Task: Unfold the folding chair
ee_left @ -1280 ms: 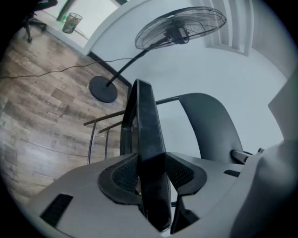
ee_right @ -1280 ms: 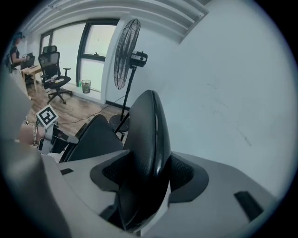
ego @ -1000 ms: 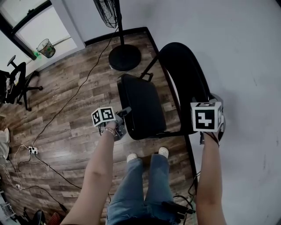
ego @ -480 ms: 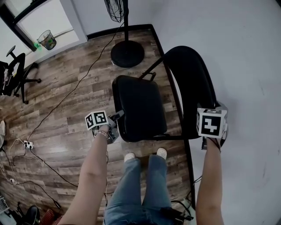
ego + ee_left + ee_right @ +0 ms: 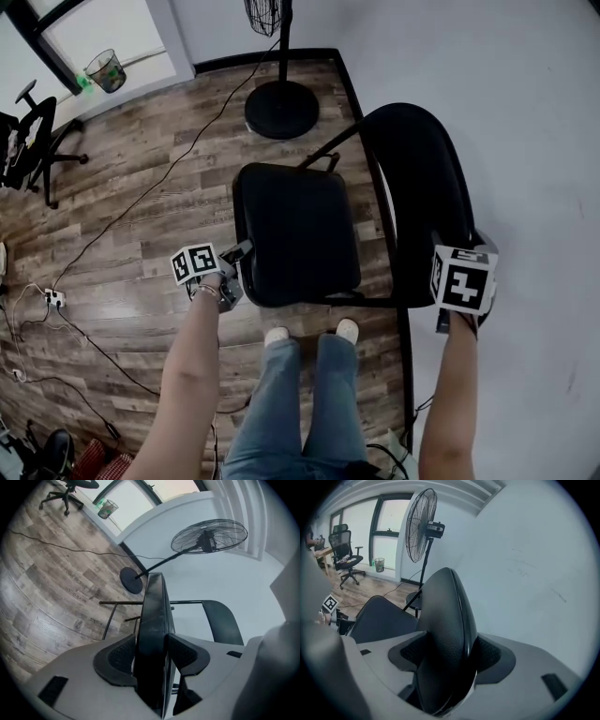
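The folding chair stands by the wall, its black padded seat [image 5: 298,230] swung out from the black backrest [image 5: 417,197] on a thin metal frame. My left gripper [image 5: 242,251] is at the seat's near left corner. In the left gripper view the seat edge [image 5: 153,620] runs between the pads, which press on it while the jaws are opening. My right gripper [image 5: 457,246] is clamped on the backrest's near end. In the right gripper view the backrest [image 5: 445,616] fills the gap of that gripper [image 5: 445,660].
A pedestal fan's round base [image 5: 281,110] stands just beyond the chair, and its head [image 5: 421,524] rises above. The white wall [image 5: 525,141] is close on the right. Cables [image 5: 141,202], a power strip [image 5: 52,298] and an office chair [image 5: 28,155] lie left. The person's feet [image 5: 309,333] are under the seat.
My left gripper has moved down and leftward with the seat, which now lies lower and flatter. The right gripper has sunk slightly, still on the backrest.
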Demonstrator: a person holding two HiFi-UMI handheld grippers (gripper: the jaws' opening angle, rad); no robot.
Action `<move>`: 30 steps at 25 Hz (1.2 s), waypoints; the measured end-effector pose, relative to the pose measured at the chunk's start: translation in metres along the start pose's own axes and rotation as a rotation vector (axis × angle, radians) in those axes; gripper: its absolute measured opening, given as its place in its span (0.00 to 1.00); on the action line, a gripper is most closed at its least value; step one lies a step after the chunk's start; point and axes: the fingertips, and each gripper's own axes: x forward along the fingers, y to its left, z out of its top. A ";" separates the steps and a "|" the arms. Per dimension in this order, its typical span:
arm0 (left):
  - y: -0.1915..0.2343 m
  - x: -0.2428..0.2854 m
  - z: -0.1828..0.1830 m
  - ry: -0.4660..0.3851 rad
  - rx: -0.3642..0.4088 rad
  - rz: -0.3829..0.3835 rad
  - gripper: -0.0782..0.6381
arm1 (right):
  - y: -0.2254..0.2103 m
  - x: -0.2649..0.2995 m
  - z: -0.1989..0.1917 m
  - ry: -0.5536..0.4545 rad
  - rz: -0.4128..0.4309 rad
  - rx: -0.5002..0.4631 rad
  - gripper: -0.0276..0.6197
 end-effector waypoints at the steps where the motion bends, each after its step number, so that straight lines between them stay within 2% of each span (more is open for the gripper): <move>1: 0.006 -0.002 0.002 -0.002 0.004 0.010 0.38 | 0.002 0.000 -0.001 0.000 -0.002 0.002 0.50; 5: 0.043 -0.015 0.006 -0.015 0.018 0.102 0.37 | 0.018 0.005 -0.008 0.002 0.008 0.012 0.50; 9: 0.074 -0.023 0.012 -0.063 0.016 0.133 0.36 | 0.033 0.008 -0.009 -0.008 0.006 0.005 0.52; 11: 0.090 -0.026 0.018 -0.065 0.064 0.214 0.32 | 0.041 0.012 -0.012 -0.004 0.014 0.013 0.52; 13: 0.110 -0.031 0.021 -0.026 0.147 0.344 0.19 | 0.057 0.018 -0.018 -0.001 0.037 0.021 0.51; 14: 0.115 -0.031 0.021 0.002 0.185 0.370 0.15 | 0.067 0.019 -0.022 0.001 0.050 0.017 0.51; 15: 0.115 -0.030 0.021 0.015 0.203 0.356 0.11 | 0.079 0.020 -0.025 0.004 0.063 0.007 0.50; 16: 0.115 -0.027 0.022 0.002 0.200 0.342 0.11 | 0.091 0.020 -0.026 0.001 0.071 -0.005 0.48; 18: 0.121 -0.024 0.028 -0.035 0.187 0.372 0.11 | 0.107 0.018 -0.024 -0.018 0.078 -0.014 0.46; 19: 0.125 -0.023 0.029 -0.024 0.208 0.396 0.11 | 0.110 0.018 -0.023 -0.021 0.076 -0.011 0.46; 22: 0.131 -0.021 0.021 0.071 0.366 0.483 0.11 | 0.110 0.019 -0.023 -0.015 0.066 -0.015 0.47; 24: 0.131 -0.017 0.016 0.104 0.437 0.522 0.11 | 0.111 0.021 -0.025 -0.010 0.056 -0.023 0.47; 27: 0.124 -0.013 0.012 0.125 0.487 0.535 0.11 | 0.111 0.023 -0.026 -0.005 0.039 -0.036 0.49; 30: 0.113 -0.017 0.012 0.134 0.504 0.541 0.11 | 0.113 0.024 -0.025 -0.006 0.022 -0.047 0.50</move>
